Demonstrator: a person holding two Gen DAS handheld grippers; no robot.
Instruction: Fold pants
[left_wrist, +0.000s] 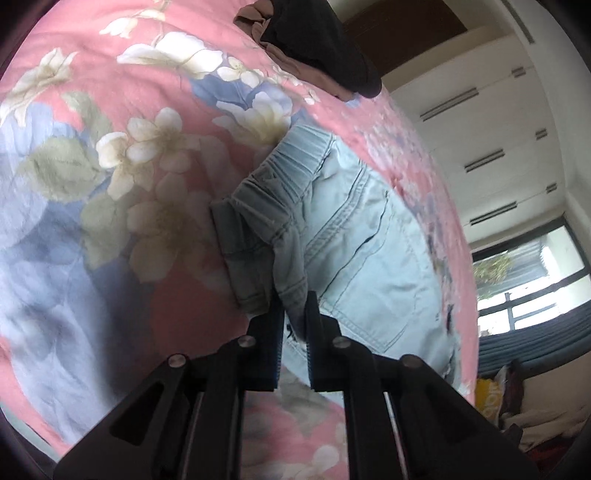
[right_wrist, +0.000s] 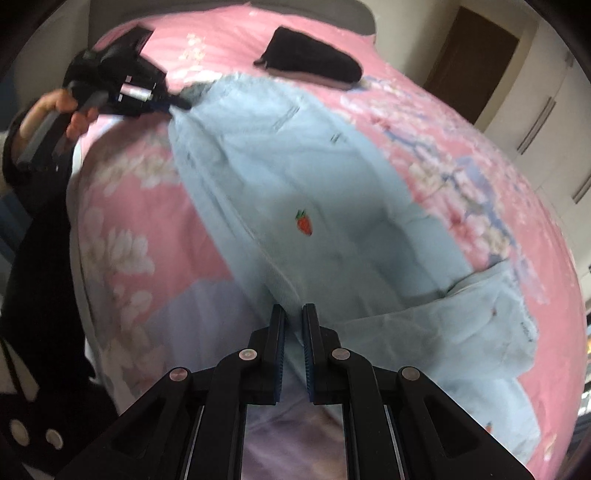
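Leftmost, the left gripper (left_wrist: 294, 306) was clamped on the gathered waistband of the pale denim pants (left_wrist: 354, 236), which lay spread across the pink floral bedspread (left_wrist: 110, 110). Further right, the right gripper (right_wrist: 293, 314) was pinched tight on the pants' side edge. Beyond them, a dark folded garment (right_wrist: 314, 61) rested on the bedspread.

Soft daylight came from the window (left_wrist: 532, 273) at the left wrist view's right edge, its panes blown out. Both fisheye views bowed the floral bedspread (right_wrist: 122, 236) and darkened at the rims. Motion blur smeared the light denim pants (right_wrist: 295, 177) throughout.
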